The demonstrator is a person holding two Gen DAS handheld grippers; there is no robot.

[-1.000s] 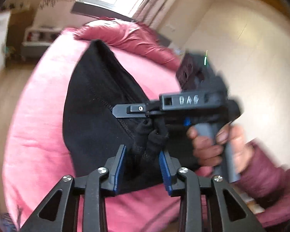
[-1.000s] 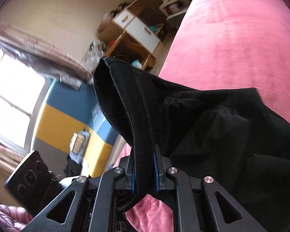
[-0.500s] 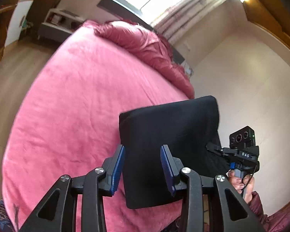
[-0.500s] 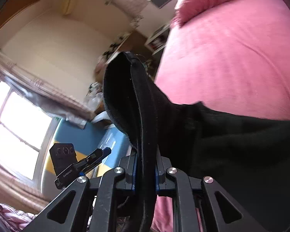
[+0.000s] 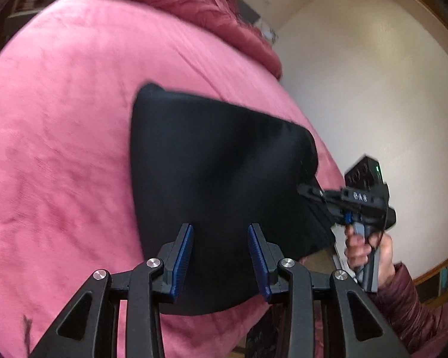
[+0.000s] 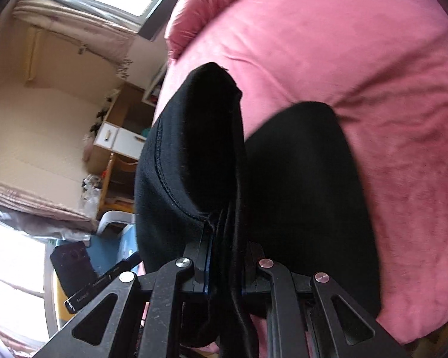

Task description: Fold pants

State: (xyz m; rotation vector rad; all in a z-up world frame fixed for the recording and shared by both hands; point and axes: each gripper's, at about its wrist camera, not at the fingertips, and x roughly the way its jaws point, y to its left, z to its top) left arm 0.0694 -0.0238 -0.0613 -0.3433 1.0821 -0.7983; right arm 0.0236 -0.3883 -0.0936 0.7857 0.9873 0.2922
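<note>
Since 1 s ago the black pants [image 5: 218, 173] have dropped from mid-air into a folded stack on the pink bed [image 5: 59, 149], near its right edge. Left gripper [image 5: 221, 256] has let go, jaws spread above them. Right gripper [image 6: 224, 265] jaws still pinch a bunched edge.

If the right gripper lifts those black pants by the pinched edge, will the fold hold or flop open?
Likely flop: the pants already drape limply over the right gripper, which pinches several soft layers. The left gripper is open, so nothing pins the folded part. The plush pink bedspread may drag on the fabric.
</note>
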